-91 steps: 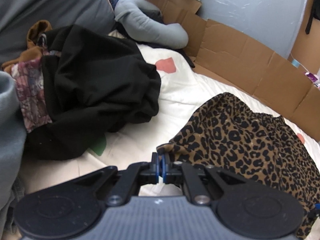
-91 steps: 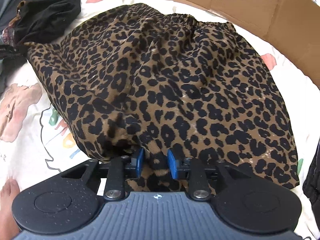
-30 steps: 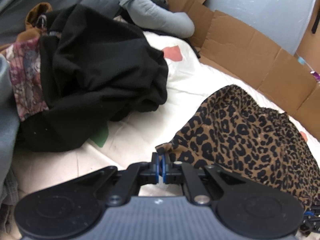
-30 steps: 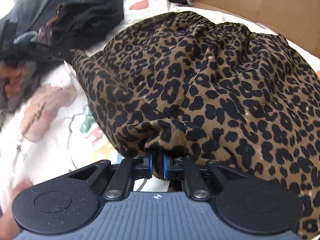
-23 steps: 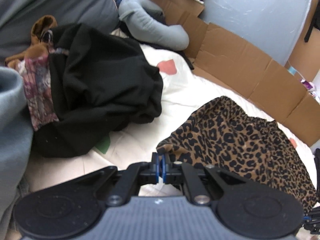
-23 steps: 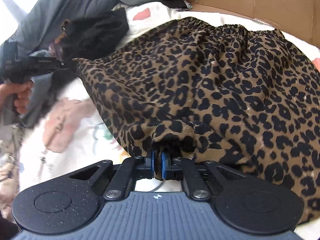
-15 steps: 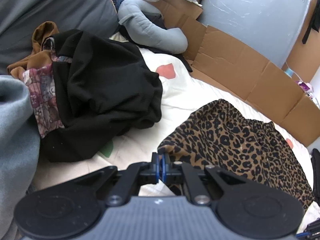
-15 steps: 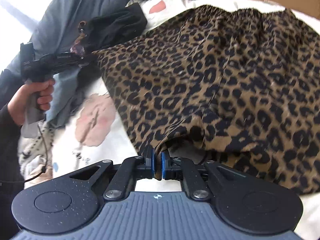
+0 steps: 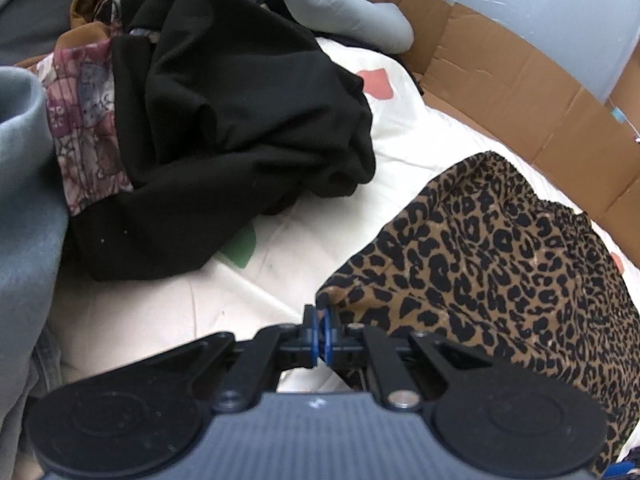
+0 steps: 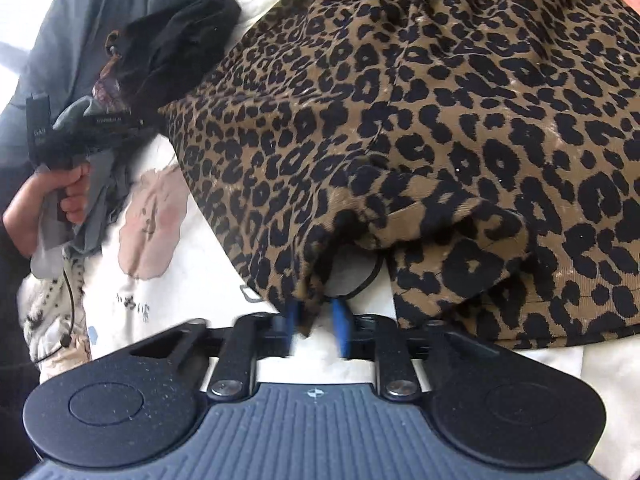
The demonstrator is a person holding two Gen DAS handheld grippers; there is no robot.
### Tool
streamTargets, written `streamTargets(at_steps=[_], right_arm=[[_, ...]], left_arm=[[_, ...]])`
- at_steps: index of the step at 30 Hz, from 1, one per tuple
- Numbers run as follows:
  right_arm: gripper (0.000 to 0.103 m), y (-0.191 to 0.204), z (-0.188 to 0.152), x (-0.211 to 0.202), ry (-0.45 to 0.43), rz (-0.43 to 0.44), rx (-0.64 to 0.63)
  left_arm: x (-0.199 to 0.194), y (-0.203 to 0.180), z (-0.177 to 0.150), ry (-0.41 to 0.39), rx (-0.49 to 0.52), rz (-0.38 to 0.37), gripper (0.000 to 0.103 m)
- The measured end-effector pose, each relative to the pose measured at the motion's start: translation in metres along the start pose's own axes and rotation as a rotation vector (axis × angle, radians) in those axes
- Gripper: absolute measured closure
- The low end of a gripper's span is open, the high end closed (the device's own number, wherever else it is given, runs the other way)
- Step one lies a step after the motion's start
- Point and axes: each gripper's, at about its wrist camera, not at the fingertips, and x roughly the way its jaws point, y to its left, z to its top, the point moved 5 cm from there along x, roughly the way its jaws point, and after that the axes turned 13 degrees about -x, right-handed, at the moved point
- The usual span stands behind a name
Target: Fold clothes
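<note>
A leopard-print skirt (image 9: 500, 264) lies spread on a white printed bedsheet (image 9: 400, 152). My left gripper (image 9: 321, 322) is shut on the skirt's near left corner. In the right wrist view the skirt (image 10: 420, 112) fills most of the frame, with its near hem folded under. My right gripper (image 10: 316, 320) has its blue pads apart, with a bit of the hem hanging loose between them. The left gripper and the hand holding it (image 10: 72, 148) show at the skirt's far left corner.
A pile of black, floral and brown clothes (image 9: 224, 120) lies at the left, with grey fabric (image 9: 20, 184) beside it. A grey pillow (image 9: 340, 12) and cardboard panels (image 9: 520, 80) line the far edge of the bed.
My right gripper was shut on the skirt's hem and has opened, and the hem has dropped onto the sheet. My left gripper stays shut on its corner and has moved lower.
</note>
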Motion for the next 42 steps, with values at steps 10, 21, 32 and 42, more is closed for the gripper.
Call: streamTargets(at_steps=[10,21,32,42], right_arm=[[0.058,-0.028,0.005,0.019,-0.057,0.088,0.255],[0.101,-0.022,0.002,0.034,-0.026,0.130,0.282],[0.102,-0.012,-0.002,0.026,-0.014,0.156,0.266],[0.102,-0.017,-0.004,0.031,-0.027,0.170,0.285]], left_arm=[[0.010,0.006,-0.005,0.017,-0.031,0.007,0.100],[-0.006,0.010,0.007,-0.026,-0.033,0.029,0.100],[-0.020,0.005,0.018,-0.024,-0.022,0.031,0.100],[0.006,0.009,0.013,-0.018,-0.031,0.111,0.100]])
